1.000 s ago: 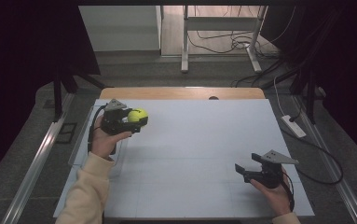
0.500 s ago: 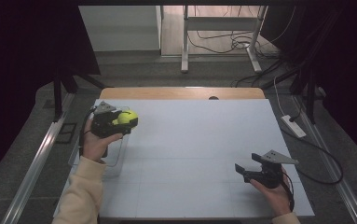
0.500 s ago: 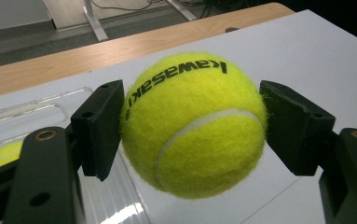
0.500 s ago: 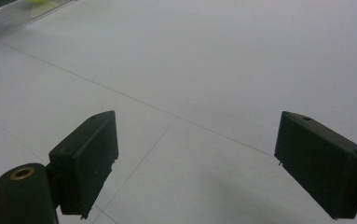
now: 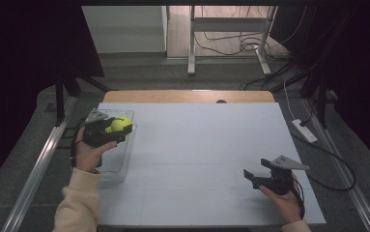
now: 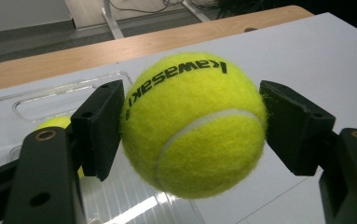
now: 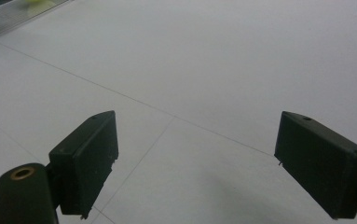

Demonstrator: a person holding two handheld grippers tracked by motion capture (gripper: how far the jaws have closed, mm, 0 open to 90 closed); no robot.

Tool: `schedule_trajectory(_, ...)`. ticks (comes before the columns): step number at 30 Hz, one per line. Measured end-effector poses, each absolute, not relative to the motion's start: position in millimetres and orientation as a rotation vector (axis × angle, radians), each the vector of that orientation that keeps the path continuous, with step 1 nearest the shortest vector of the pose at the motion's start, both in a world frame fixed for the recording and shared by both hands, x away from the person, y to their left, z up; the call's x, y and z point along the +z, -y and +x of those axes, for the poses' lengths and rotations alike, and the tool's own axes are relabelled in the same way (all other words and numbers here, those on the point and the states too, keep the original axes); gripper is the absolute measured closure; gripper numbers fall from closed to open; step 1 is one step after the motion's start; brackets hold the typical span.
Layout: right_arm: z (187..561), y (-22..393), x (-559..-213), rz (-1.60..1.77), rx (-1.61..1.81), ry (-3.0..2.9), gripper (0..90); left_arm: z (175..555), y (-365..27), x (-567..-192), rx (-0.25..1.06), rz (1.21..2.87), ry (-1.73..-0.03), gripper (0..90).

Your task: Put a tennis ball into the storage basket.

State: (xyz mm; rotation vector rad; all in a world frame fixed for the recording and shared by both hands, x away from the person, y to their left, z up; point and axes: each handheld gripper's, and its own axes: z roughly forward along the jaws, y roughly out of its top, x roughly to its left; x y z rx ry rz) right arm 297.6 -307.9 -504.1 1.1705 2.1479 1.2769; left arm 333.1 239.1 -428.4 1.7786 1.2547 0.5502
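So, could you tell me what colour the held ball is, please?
Yellow-green ball, clearest in left gripper view.

Tennis ball (image 6: 192,123): yellow-green felt, white seam, black "KAWASAKI" print reading upside down in the left gripper view. Clamped on both sides between the pads of the left gripper (image 5: 109,130), off the surface. Sits over the clear plastic bin (image 5: 120,164) at the table's left edge, toward the far-left corner. Second yellow ball (image 6: 57,123) lies inside the bin, mostly hidden behind a jaw.
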Motion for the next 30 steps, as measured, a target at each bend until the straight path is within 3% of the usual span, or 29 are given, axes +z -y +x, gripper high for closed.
schedule_trajectory(30, 296.3, 307.2, -503.1, 1.159, 1.278, -2.148, 13.2, 315.4, -273.9, -438.4, 0.630, 1.723, -1.382, 26.9)
